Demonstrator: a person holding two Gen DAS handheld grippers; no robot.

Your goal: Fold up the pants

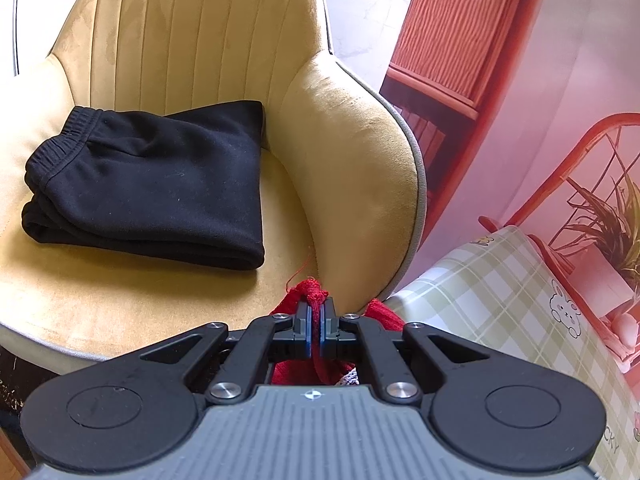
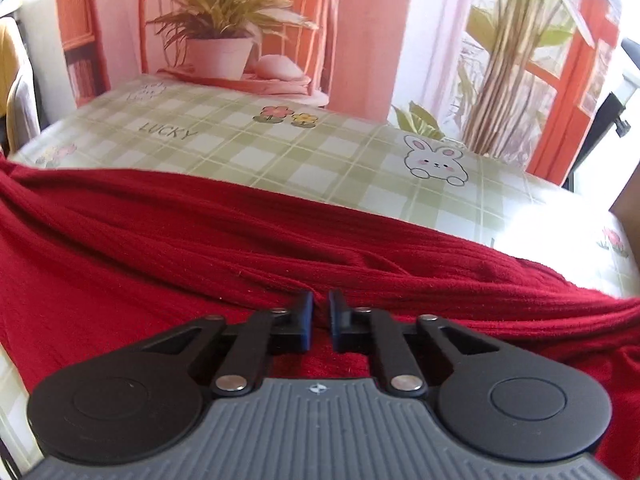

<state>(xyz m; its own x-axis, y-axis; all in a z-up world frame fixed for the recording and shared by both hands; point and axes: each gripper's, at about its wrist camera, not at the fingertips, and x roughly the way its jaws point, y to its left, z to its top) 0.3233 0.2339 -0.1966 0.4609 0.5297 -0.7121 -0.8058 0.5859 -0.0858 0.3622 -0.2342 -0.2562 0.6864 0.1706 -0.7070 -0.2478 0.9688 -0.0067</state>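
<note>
Red ribbed pants [image 2: 160, 240] lie spread across the green plaid tablecloth [image 2: 280, 148] in the right wrist view. My right gripper [image 2: 321, 300] rests on them, its jaws nearly together with a ridge of the red fabric pinched between the blue pads. In the left wrist view my left gripper [image 1: 316, 306] is shut on a bunched end of the red pants [image 1: 313, 289], held up at the table's edge beside the chair. The rest of the garment is hidden under the gripper body.
A beige upholstered chair [image 1: 352, 152] stands just left of the table [image 1: 500, 280], with folded black pants [image 1: 160, 184] on its seat. A pink and orange backdrop [image 2: 360, 40] picturing potted plants rises behind the table's far edge.
</note>
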